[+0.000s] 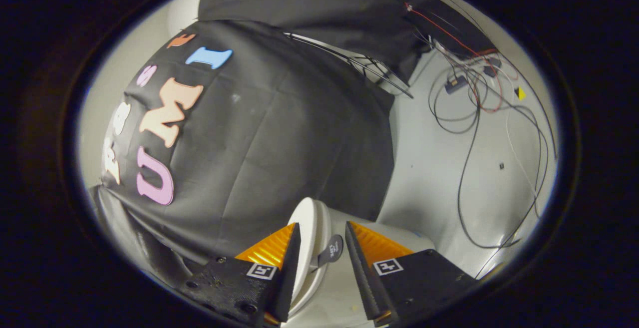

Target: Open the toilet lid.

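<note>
Toilet lid [308, 238] stood edge-on between the fingers, beside the white toilet body [399, 240]; gripper [319, 263] jaws apart, left finger [288, 268] against the lid, right finger [362, 273] clear; dark tab [330, 250] hung between

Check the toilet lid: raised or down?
Raised: the toilet lid stands edge-on, apart from the bowl, between the gripper's open fingers.

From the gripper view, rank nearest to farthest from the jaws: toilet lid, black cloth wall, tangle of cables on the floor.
1. Toilet lid: its edge stands between the open jaws of the gripper, touching neither that I can tell.
2. Black cloth wall: just beyond the lid.
3. Tangle of cables: farthest, on the floor beside the wall.
</note>
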A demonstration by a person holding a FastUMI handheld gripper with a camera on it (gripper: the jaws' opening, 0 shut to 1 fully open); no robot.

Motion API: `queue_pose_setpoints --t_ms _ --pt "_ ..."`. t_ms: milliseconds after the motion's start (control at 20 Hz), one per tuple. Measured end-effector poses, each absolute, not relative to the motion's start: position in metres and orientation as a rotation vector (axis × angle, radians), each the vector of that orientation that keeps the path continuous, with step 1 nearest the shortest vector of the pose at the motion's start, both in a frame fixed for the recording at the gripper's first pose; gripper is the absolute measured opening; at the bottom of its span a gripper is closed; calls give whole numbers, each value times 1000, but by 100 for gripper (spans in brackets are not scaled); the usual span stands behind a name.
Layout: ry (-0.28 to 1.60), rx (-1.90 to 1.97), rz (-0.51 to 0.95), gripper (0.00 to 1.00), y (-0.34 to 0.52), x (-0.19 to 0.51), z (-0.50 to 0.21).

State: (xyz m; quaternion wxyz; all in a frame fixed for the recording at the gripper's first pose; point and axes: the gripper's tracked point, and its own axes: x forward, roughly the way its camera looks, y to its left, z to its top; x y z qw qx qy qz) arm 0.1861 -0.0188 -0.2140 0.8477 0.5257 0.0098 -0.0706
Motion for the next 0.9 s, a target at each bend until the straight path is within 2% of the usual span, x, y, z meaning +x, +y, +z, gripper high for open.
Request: queue_pose_setpoints --t_ms 150,250,500,750,900 --pt "61 1193 -113 55 -8 205 -226" --pt "76 1228 -89 52 -2 213 -232" --pt "115 1264 -39 26 13 233 -224" --pt "93 1265 -51 12 15 232 -220" --pt "45 1223 -20 11 16 223 -203"
